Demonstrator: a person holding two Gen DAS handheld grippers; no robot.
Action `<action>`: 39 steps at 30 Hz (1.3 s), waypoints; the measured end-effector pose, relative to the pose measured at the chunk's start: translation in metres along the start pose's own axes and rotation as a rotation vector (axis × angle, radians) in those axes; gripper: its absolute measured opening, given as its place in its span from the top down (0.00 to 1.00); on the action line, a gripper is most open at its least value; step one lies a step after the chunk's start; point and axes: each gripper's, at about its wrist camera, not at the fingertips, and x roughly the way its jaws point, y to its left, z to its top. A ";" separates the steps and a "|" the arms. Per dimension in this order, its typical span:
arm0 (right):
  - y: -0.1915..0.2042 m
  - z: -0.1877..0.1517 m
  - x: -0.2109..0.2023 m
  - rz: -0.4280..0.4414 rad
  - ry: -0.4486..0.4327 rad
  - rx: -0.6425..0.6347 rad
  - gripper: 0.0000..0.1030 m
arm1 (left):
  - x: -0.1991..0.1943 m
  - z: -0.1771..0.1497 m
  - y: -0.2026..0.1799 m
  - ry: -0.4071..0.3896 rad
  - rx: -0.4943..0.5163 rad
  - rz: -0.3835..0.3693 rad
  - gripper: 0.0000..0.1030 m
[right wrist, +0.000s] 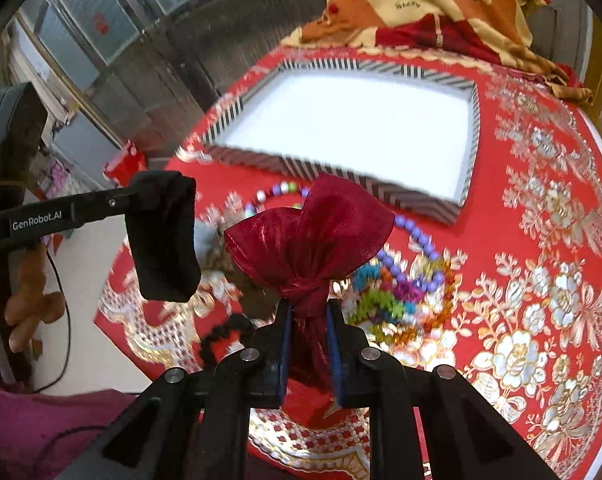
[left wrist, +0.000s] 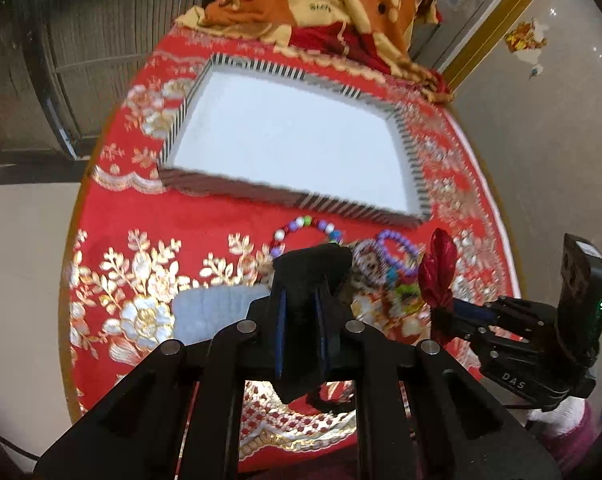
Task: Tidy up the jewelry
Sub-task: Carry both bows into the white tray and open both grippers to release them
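Note:
My right gripper (right wrist: 308, 320) is shut on the neck of a dark red satin pouch (right wrist: 309, 236) and holds it above the table; both show in the left wrist view, the pouch (left wrist: 437, 272) at the right. My left gripper (left wrist: 301, 300) is shut on a black cloth pouch (left wrist: 313, 264), also seen in the right wrist view (right wrist: 163, 236). Beaded bracelets lie on the red cloth: a multicoloured one (left wrist: 309, 226), a purple one (left wrist: 397, 246) and bright star-bead ones (right wrist: 385, 296). A striped tray (left wrist: 181, 116) with a white floor lies beyond them, empty.
The round table carries a red cloth with gold flowers (right wrist: 541, 280). An orange and red patterned fabric heap (left wrist: 321, 4) sits at the far edge behind the tray. A grey cloth (left wrist: 213, 312) lies left of my left gripper. A dark bead string (right wrist: 225, 336) lies near the front.

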 end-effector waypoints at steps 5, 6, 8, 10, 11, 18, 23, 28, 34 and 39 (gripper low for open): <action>0.004 0.032 -0.002 0.027 -0.042 0.029 0.85 | -0.017 0.028 0.002 -0.071 -0.003 0.029 0.89; 0.006 0.041 -0.001 0.025 -0.050 0.022 0.85 | -0.019 0.034 0.003 -0.083 -0.007 0.035 0.89; 0.007 0.056 0.001 0.022 -0.060 0.009 0.85 | -0.020 0.049 0.006 -0.109 -0.016 0.051 0.89; 0.003 0.076 0.012 0.024 -0.056 0.016 0.85 | -0.018 0.066 0.009 -0.131 -0.023 0.072 0.89; 0.002 0.088 0.019 0.028 -0.056 0.025 0.85 | -0.015 0.075 0.010 -0.138 -0.023 0.085 0.89; -0.003 0.138 0.062 0.060 -0.044 0.063 0.85 | 0.032 0.127 0.029 -0.123 -0.060 0.185 0.89; -0.008 0.162 0.105 0.088 0.007 0.116 0.85 | 0.071 0.148 0.043 -0.075 -0.089 0.240 0.89; -0.011 0.167 0.138 0.123 0.057 0.164 0.85 | 0.101 0.148 0.054 -0.017 -0.121 0.274 0.89; -0.009 0.171 0.162 0.147 0.091 0.186 0.85 | 0.113 0.138 0.061 0.027 -0.141 0.283 0.89; -0.012 0.166 0.171 0.136 0.137 0.212 0.83 | 0.115 0.132 0.065 0.043 -0.156 0.288 0.89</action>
